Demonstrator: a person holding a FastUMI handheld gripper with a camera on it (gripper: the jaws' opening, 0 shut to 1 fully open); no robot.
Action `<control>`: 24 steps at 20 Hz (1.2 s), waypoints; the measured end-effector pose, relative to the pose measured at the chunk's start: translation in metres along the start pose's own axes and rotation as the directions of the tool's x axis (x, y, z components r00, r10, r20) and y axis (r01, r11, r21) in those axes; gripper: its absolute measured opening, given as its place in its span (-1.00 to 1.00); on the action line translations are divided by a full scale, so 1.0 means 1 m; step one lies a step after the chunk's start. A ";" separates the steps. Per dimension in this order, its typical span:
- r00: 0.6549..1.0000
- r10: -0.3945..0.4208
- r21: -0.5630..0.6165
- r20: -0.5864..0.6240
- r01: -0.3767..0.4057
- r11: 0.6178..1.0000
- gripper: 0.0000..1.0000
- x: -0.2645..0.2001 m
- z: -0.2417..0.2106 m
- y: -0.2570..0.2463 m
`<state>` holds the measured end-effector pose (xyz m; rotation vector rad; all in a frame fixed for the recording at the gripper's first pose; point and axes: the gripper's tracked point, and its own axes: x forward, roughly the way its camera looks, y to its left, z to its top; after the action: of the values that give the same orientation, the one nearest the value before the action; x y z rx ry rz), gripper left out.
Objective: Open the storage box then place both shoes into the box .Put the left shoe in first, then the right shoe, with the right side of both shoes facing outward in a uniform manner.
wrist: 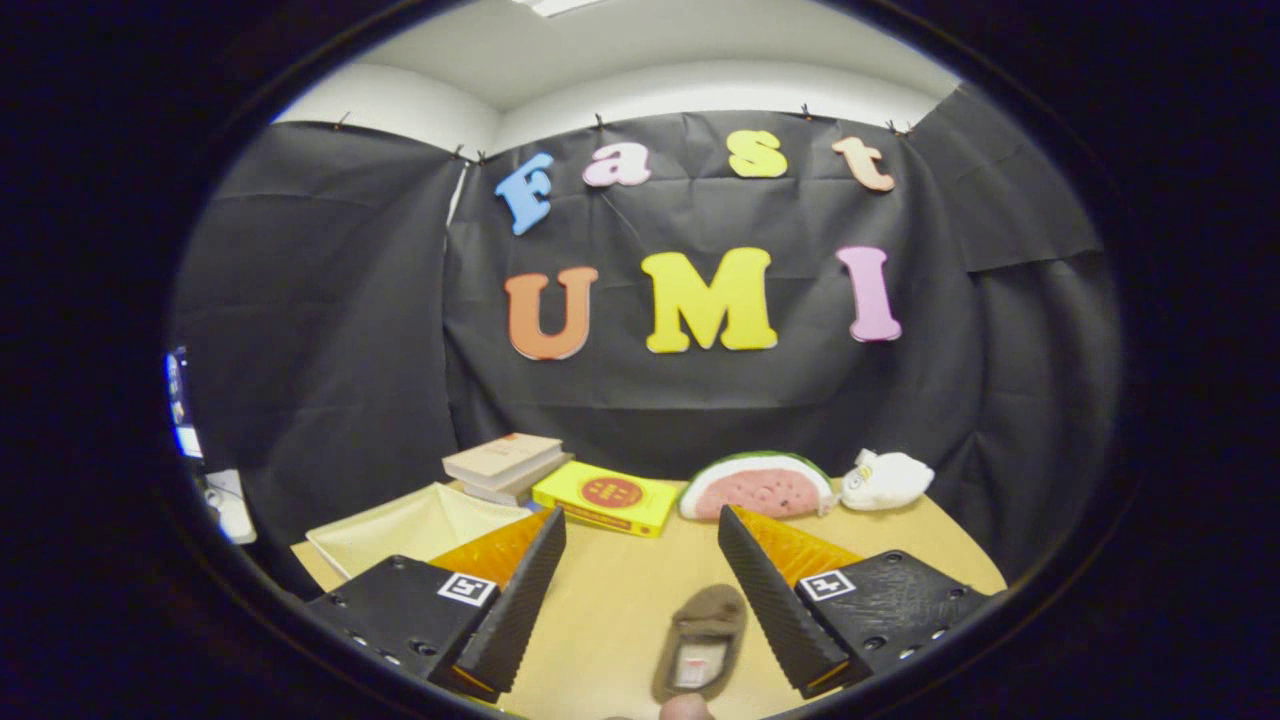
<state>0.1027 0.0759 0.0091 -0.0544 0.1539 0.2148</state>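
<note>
My tool (pixel 640 590) hangs above the counter (pixel 610 590) with its fingers spread wide and nothing between the pads. A brown shoe (pixel 702 642) lies on the counter between them, close to the right finger, opening up and toe pointing away from me. Ahead of the left finger sits the pale storage box (pixel 415 525); I cannot tell whether its lid is open. Beyond lie stacked books (pixel 505 462), a yellow book (pixel 605 498), a watermelon plush (pixel 760 487) and a white plush (pixel 885 478).

The risks I see: I cannot tell if this shoe is the left one, so it could go in out of order. Pinching the soft upper alone could let it sag or twist, leaving the wrong side facing out.
</note>
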 end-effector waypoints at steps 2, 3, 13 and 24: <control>0.993 -0.037 -0.032 -0.110 0.034 0.999 0.93 0.006 -0.041 -0.028; 0.986 -0.051 -0.036 -0.159 0.046 0.998 0.94 0.007 -0.060 -0.039; 0.874 -0.088 0.061 -0.478 0.133 0.989 0.92 0.048 -0.179 -0.079; 0.837 -0.086 0.159 -0.540 0.201 0.967 -0.71 0.076 -0.205 -0.076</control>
<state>0.1622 0.0030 -0.2019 0.0880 0.7258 0.0244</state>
